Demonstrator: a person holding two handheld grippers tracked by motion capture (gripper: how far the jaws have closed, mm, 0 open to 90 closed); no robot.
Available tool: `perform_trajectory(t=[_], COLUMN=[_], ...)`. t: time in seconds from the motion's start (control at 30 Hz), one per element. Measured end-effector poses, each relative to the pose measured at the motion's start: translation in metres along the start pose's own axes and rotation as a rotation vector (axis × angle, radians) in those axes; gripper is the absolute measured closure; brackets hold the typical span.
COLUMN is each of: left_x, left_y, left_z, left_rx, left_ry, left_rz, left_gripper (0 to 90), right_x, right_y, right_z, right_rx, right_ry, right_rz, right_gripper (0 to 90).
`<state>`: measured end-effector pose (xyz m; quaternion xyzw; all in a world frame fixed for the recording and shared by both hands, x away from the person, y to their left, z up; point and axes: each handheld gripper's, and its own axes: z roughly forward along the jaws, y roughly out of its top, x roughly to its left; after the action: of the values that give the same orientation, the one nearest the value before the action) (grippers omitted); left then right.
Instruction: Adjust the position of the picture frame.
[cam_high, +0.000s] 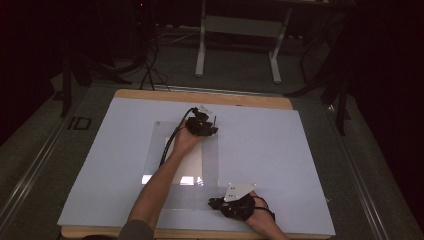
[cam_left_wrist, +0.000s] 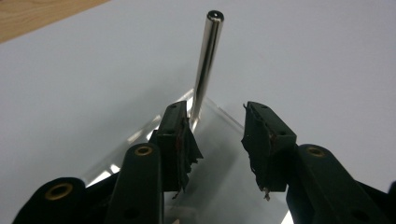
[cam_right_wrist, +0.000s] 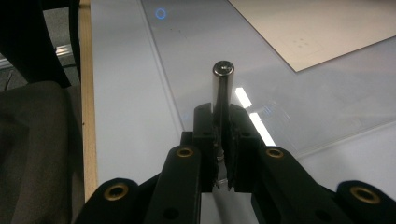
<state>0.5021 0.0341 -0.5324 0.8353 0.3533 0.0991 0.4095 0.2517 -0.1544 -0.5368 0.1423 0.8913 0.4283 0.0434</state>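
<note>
Left gripper (cam_left_wrist: 217, 140) stood open beside the far standing pin (cam_left_wrist: 207, 60); right gripper (cam_right_wrist: 223, 140) clamped another pin (cam_right_wrist: 222, 86). A nudge could topple the far one.

— Looks like a lab or test room, dim all round.
— Agreed: wooden table (cam_high: 200, 96) under a plain white sheet (cam_high: 260, 150), cables (cam_high: 150, 65) loose across grey carpet (cam_high: 240, 75), bare frame of another desk (cam_high: 240, 30) behind. Nothing homely anywhere.

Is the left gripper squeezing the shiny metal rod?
No, the left gripper has open jaws, and the shiny metal rod stands beside one of them, not between.
</note>
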Motion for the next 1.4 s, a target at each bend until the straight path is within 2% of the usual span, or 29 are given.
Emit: perform_trajectory(t=[0.07, 0.33, 0.37, 0.4, 0.43, 0.47, 0.53, 0.6, 0.7, 0.8, 0.87, 1.03, 1.07, 1.13, 1.27, 1.4], left_x=[0.002, -0.001, -0.002, -0.001, 0.001, 0.001, -0.001, -0.004, -0.008, -0.010, -0.009, 0.002, 0.006, 0.013, 0.029, 0.046], left_y=[0.003, 0.015, 0.016, 0.015, 0.014, 0.014, 0.015, 0.017, 0.016, 0.018, 0.019, 0.019, 0.018, 0.016, 0.009, -0.003], left_z=[0.004, 0.017, 0.017, 0.017, 0.017, 0.017, 0.016, 0.016, 0.016, 0.016, 0.016, 0.005, 0.003, -0.005, -0.028, -0.051], left_rx=[-0.003, 0.000, 0.002, 0.002, -0.004, -0.007, 0.007, 0.026, 0.022, 0.041, 0.049, 0.071, 0.082, 0.117, 0.112, 0.116], left_ry=[-0.003, 0.045, 0.065, 0.078, 0.068, 0.064, 0.088, 0.113, 0.140, 0.159, 0.168, 0.193, 0.189, 0.193, 0.214, 0.237], left_rz=[-0.009, 0.002, 0.004, -0.002, -0.009, -0.011, 0.031, 0.056, 0.059, 0.084, 0.086, 0.058, 0.041, 0.045, 0.020, -0.007], left_gripper=[64.1, 69.9, 71.9, 77.7, 81.7, 82.0, 83.5, 84.5, 84.8, 84.9, 84.8, 84.7, 84.8, 84.8, 84.8, 84.8], right_x=[0.000, 0.000, 0.000, 0.001, 0.001, 0.000, 0.000, 0.001, 0.003, 0.002, 0.003, -0.003, -0.004, -0.006, -0.010, -0.023], right_y=[0.000, 0.000, 0.000, 0.000, 0.000, 0.000, 0.000, 0.000, 0.002, 0.002, 0.002, 0.000, 0.000, 0.000, -0.001, 0.000], right_z=[0.000, 0.000, 0.000, 0.000, 0.000, 0.000, 0.000, 0.000, -0.001, -0.002, -0.004, -0.014, -0.017, -0.021, -0.025, -0.031], right_rx=[0.000, -0.005, -0.005, -0.005, -0.005, -0.006, -0.004, 0.000, 0.012, 0.006, 0.007, -0.014, -0.017, -0.020, -0.023, -0.030], right_ry=[0.001, -0.001, -0.001, -0.002, -0.004, -0.001, -0.002, -0.005, -0.023, -0.025, -0.038, -0.063, -0.071, -0.087, -0.125, -0.172], right_rz=[0.001, 0.021, 0.021, 0.021, 0.027, 0.039, 0.050, 0.053, 0.066, 0.110, 0.131, 0.184, 0.184, 0.195, 0.202, 0.232], right_gripper=[84.0, 83.6, 83.7, 83.7, 83.6, 83.5, 83.5, 83.6, 83.8, 83.4, 83.4, 83.2, 83.4, 83.6, 83.3, 83.1])
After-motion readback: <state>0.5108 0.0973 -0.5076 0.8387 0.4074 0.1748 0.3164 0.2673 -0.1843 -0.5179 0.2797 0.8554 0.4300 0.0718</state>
